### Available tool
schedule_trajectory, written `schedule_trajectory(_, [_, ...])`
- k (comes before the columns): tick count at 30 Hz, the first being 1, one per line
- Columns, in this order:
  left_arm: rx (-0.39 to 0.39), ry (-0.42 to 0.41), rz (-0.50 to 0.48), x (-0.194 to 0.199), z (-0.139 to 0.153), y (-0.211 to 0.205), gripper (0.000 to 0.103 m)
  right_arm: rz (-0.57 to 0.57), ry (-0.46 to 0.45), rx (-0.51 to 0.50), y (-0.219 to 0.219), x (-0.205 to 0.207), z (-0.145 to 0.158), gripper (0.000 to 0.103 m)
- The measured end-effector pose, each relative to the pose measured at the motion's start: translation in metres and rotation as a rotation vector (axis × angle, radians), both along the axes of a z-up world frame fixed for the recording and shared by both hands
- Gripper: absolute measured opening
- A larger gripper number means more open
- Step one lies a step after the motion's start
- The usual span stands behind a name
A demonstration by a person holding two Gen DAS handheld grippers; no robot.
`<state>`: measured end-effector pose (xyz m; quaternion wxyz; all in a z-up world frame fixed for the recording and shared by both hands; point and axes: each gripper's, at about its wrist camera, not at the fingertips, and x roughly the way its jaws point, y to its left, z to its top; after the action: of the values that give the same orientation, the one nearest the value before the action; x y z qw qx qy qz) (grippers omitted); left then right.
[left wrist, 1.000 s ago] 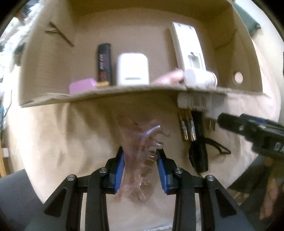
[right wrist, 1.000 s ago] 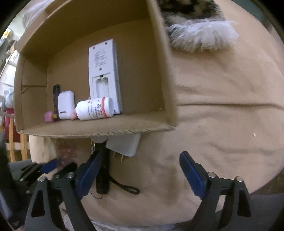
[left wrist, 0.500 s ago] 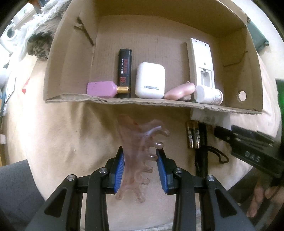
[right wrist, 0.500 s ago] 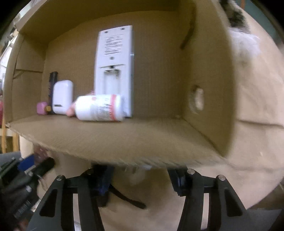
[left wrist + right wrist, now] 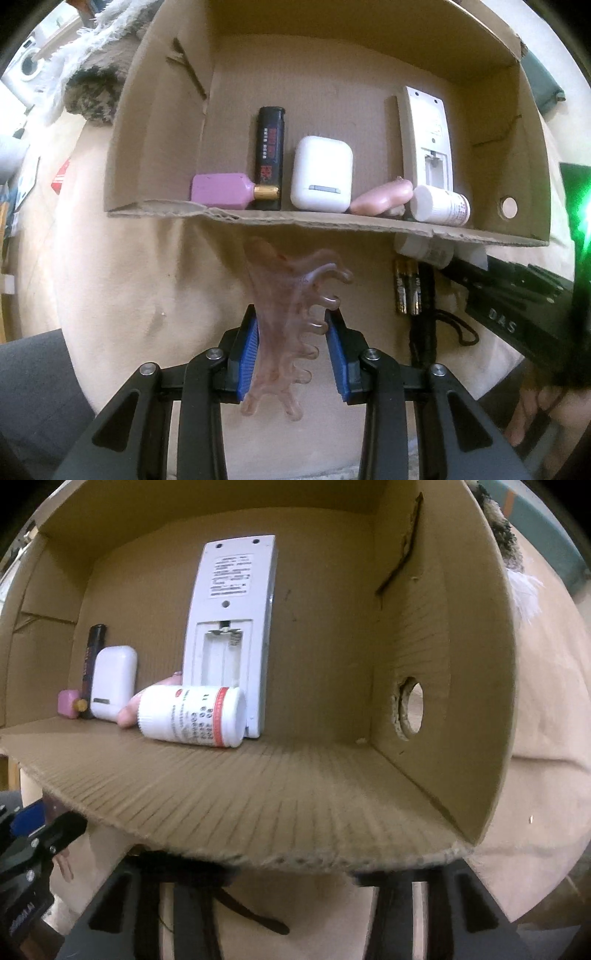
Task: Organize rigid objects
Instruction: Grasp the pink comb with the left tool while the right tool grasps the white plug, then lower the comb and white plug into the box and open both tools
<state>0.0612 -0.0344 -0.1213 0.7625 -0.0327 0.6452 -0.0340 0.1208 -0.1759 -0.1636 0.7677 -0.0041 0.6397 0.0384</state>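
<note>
Left hand-held gripper [image 5: 293,354] is closed on a translucent pink comb-like massager [image 5: 286,325], blue pads pinching its flat sides, held above the beige cloth just short of the cardboard box [image 5: 332,221]. The massager's long axis runs straight ahead along the fingers, broad end toward the box, teeth out to the right. Risk: the box's near flap stands across the path, so a low entry could catch the broad end and twist the piece out of its narrow pinch. The row inside is also crowded: pink bottle [image 5: 221,192], black lighter [image 5: 270,155], white earbud case [image 5: 320,179], pill bottle [image 5: 441,205], remote [image 5: 426,140]. A careless drop could knock something. Right hand-held gripper [image 5: 295,886] sits under the flap near a dark corded item [image 5: 236,912]; fingertips hidden, so its opening cannot be told.
</note>
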Motion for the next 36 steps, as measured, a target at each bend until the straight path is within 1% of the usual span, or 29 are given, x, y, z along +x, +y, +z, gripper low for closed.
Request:
schedule_trajectory(4, [0.024, 0.0, 0.0, -0.005, 0.0, -0.005, 0.032, -0.035, 0.011, 0.054, -0.008, -0.01, 0.004, 0.044])
schedule_trajectory(5, [0.031, 0.0, 0.0, -0.006, -0.004, -0.003, 0.032, -0.041, 0.011, 0.064, -0.017, -0.017, 0.005, 0.044])
schedule_trajectory(7, [0.038, -0.003, 0.003, -0.008, -0.003, -0.003, 0.032, -0.055, 0.005, 0.085, -0.022, -0.024, 0.011, 0.044])
schedule_trajectory(10, [0.036, -0.017, 0.002, -0.011, 0.003, -0.002, 0.032, -0.049, -0.04, 0.055, -0.027, -0.038, 0.029, 0.044])
schedule_trajectory(11, [0.034, -0.019, -0.003, -0.013, 0.004, -0.002, 0.032, -0.053, -0.049, 0.059, -0.026, -0.046, 0.033, 0.044])
schedule_trajectory(14, [0.029, -0.023, -0.01, -0.02, 0.011, -0.003, 0.032, -0.078, -0.054, 0.124, -0.031, -0.056, 0.044, 0.044])
schedule_trajectory(17, [0.019, -0.049, -0.014, -0.029, 0.026, -0.004, 0.032, -0.074, -0.076, 0.16, -0.034, -0.067, 0.06, 0.044])
schedule_trajectory(22, [0.005, -0.141, 0.019, -0.039, 0.059, 0.005, 0.032, -0.054, -0.143, 0.207, -0.046, -0.088, 0.085, 0.044])
schedule_trajectory(24, [-0.003, -0.169, 0.039, -0.036, 0.071, 0.01, 0.032, -0.043, -0.18, 0.218, -0.052, -0.099, 0.101, 0.044])
schedule_trajectory(26, [-0.009, -0.194, 0.054, -0.031, 0.082, 0.017, 0.032, -0.028, -0.22, 0.21, -0.051, -0.101, 0.115, 0.044])
schedule_trajectory(30, [0.004, -0.255, 0.049, -0.022, 0.105, 0.021, 0.032, -0.008, -0.292, 0.226, -0.051, -0.08, 0.135, 0.044])
schedule_trajectory(36, [-0.003, -0.298, 0.043, 0.0, 0.13, 0.017, 0.032, 0.016, -0.351, 0.242, -0.044, -0.063, 0.158, 0.044])
